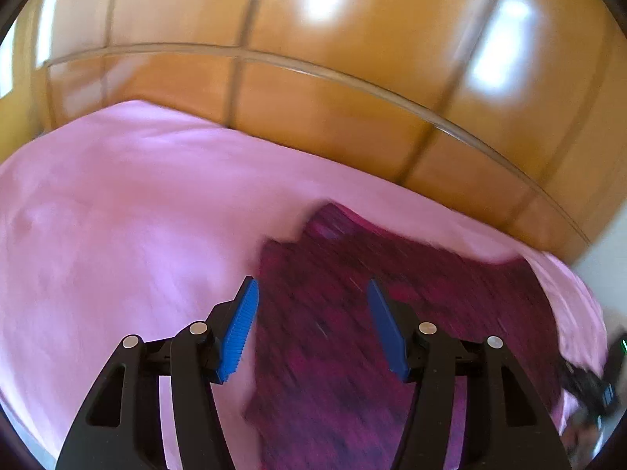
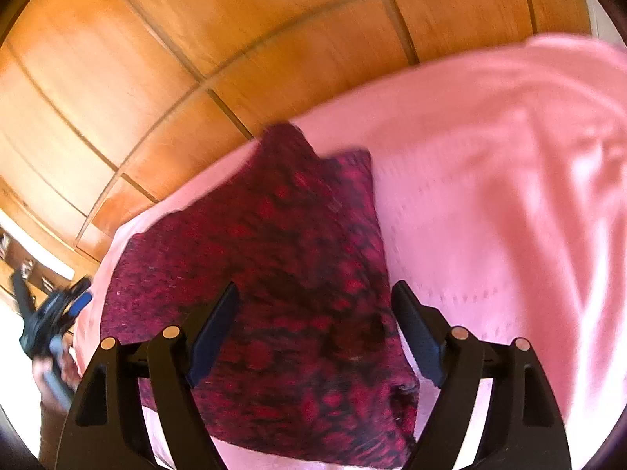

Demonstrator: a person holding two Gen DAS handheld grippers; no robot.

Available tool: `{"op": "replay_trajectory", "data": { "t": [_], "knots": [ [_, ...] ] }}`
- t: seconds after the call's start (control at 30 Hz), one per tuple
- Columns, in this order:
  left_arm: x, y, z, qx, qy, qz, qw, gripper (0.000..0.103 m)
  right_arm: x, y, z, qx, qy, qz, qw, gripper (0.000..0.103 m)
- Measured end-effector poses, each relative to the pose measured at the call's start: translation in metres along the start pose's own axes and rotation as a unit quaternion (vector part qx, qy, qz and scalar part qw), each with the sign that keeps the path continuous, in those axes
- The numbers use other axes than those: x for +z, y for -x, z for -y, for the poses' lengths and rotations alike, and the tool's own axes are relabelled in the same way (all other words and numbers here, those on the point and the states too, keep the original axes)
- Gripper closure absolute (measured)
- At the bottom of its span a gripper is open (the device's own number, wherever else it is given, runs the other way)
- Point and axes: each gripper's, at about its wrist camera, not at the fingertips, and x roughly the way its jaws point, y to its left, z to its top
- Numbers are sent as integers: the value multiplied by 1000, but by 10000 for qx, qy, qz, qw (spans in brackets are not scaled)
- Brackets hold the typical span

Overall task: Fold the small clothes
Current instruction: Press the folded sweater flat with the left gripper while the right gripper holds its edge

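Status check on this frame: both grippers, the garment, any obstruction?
Left gripper open, empty, above the garment. Right gripper open, empty. Dark red patterned garment lies on the pink bedsheet, folded over itself. Nothing on the garment; frames motion-blurred.

No readable text, labels or numbers anywhere.

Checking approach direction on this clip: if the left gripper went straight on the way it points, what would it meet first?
Most likely the dark red patterned garment lying on the pink bed sheet; it fills the gap ahead of the open left gripper. Motion blur leaves the depth unclear.
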Motion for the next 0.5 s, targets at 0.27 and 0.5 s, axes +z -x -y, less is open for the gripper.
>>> {"op": "replay_trajectory", "data": {
  "t": [0.27,0.5],
  "knots": [
    [-67,1,47,-77,-693,-366,9969,46,-15,-12,24,684,-390,-296,9965,22],
    [-76,-12,58,300,-925,-346,9947,46,-19,-12,19,663,-93,-524,9964,25]
  ]
}}
